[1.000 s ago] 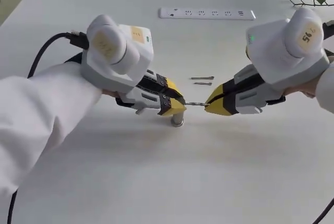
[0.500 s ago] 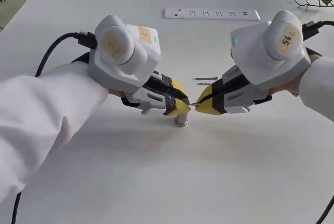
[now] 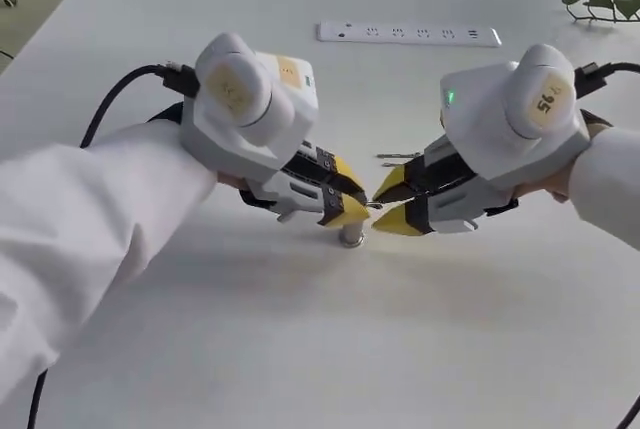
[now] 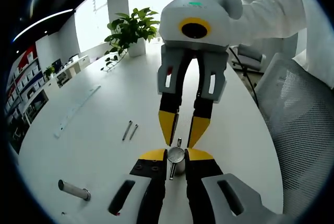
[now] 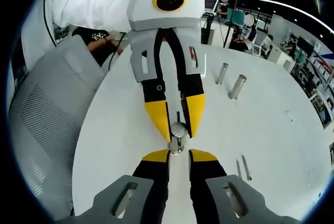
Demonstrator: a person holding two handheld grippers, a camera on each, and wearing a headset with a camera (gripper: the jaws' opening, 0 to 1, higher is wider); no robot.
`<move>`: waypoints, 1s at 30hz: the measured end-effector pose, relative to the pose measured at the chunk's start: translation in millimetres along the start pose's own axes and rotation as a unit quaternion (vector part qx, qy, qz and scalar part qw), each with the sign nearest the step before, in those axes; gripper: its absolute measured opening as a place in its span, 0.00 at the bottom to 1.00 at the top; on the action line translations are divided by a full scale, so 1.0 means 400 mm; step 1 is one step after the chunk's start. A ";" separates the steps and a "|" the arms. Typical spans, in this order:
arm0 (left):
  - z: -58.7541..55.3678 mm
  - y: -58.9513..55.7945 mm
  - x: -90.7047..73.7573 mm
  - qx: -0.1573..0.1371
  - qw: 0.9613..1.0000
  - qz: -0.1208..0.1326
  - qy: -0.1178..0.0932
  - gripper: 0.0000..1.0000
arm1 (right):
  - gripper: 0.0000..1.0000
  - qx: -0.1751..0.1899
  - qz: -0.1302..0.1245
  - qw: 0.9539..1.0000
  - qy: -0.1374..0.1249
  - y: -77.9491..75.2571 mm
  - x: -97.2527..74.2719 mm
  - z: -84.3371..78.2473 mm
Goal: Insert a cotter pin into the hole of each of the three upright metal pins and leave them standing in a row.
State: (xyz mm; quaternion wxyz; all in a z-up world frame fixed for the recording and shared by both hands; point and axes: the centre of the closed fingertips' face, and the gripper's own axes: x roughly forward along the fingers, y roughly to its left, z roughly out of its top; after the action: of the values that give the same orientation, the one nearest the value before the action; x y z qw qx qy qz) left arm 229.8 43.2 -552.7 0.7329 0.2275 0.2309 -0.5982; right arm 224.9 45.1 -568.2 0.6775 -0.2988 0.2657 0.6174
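First insertion looks nearly done — the left gripper [image 3: 350, 211] clamps the upright metal pin [image 3: 351, 237] on the table [image 3: 300, 349]; the cotter pin [image 4: 178, 143] crosses its head; the right gripper [image 3: 392, 204] stands parted, seemingly gripping nothing; next, probably — fetch a spare cotter pin [image 4: 127, 130].

Yellow tips: left gripper [image 3: 351, 211], right gripper [image 3: 392, 205]. Silver pin [image 3: 350, 238]. White table [image 3: 300, 339].
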 end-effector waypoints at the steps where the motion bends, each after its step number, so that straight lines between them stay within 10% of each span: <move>1: 0.000 0.000 0.000 0.000 1.000 0.000 0.000 0.11 | 0.06 0.009 -0.002 1.000 -0.009 -0.002 -0.006 0.005; 22: -0.003 -0.002 0.004 -0.006 1.000 -0.001 0.005 0.12 | 0.00 0.003 0.001 1.000 -0.029 0.006 -0.013 0.036; 30: -0.017 -0.041 -0.037 -0.038 0.999 -0.015 -0.017 0.39 | 0.16 0.040 -0.013 0.998 -0.053 0.011 -0.033 0.040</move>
State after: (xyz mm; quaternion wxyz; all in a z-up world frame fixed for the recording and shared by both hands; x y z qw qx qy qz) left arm 210.7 55.7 -550.0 0.7360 0.1857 0.2447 -0.6032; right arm 219.0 48.2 -547.9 0.7099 -0.2419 0.2501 0.6123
